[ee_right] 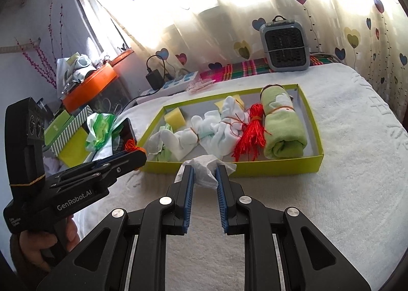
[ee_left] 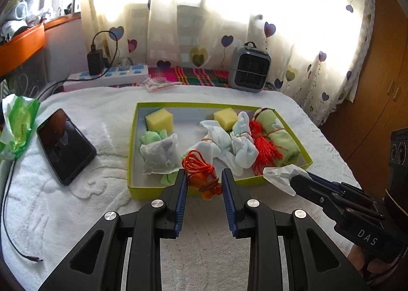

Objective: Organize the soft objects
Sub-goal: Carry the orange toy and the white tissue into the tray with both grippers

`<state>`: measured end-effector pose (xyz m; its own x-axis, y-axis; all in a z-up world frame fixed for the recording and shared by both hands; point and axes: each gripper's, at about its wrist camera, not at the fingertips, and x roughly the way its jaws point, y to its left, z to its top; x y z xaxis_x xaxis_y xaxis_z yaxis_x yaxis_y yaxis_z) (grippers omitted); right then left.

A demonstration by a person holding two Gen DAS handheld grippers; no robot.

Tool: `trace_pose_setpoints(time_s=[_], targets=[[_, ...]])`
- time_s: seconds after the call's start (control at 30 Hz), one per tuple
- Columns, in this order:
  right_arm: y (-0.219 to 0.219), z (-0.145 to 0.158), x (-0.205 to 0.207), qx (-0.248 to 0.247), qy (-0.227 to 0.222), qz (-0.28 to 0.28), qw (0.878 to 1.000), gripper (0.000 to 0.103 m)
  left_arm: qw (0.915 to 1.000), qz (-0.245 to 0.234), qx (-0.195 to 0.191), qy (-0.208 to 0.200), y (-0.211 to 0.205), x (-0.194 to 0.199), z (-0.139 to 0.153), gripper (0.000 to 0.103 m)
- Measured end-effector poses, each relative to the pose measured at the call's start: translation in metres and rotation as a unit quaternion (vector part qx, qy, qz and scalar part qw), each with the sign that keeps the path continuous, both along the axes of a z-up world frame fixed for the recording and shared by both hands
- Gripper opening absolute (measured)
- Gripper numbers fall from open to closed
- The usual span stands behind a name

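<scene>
Sunlit heart-print curtain point(ee_left: 293, 23) behind; white towel point(ee_left: 89, 201) spread over the whole surface. On it, mid-scene, a shallow green tray point(ee_left: 132, 163), long side facing the cameras.

Inside the tray, right end: rolled green towel point(ee_right: 283, 127), bound with a band. Just left of it, a red tassel point(ee_right: 251, 133). Centre: tied white socks point(ee_right: 204, 130) in a heap. Left end: a grey pouch point(ee_left: 160, 154) lying over pale green cloth, and one yellow sponge point(ee_left: 159, 118) at the far left corner; a second sponge point(ee_left: 225, 117) at the far side behind the socks.

Outside the tray: grey fan point(ee_left: 249, 69) at the far right, power strip point(ee_left: 107, 78) at the far left, black phone point(ee_left: 66, 147) on the left, green-and-white wrapper point(ee_left: 17, 125) beyond it.

Left gripper point(ee_left: 204, 178) at the tray's near wall, jaws partly closed, clamping an orange cord bundle point(ee_left: 201, 171) between the pads. Right gripper point(ee_right: 205, 172) just right of it, also at the near wall, jaws narrowed on a crumpled white tissue point(ee_right: 204, 166) poking out past the tips.
</scene>
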<state>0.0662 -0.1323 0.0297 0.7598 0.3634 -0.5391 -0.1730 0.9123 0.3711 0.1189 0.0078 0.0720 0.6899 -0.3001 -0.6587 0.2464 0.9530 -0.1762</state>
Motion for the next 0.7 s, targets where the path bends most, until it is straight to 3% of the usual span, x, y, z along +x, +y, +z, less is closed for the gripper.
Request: trace_pose_setpoints(time_s=[0.7], targets=[[0.013, 0.000, 0.045, -0.017, 0.004, 0.001, 1.000, 0.019, 0.9997, -0.019, 0.014, 0.006, -0.006, 0.057, 0.003, 0.025]])
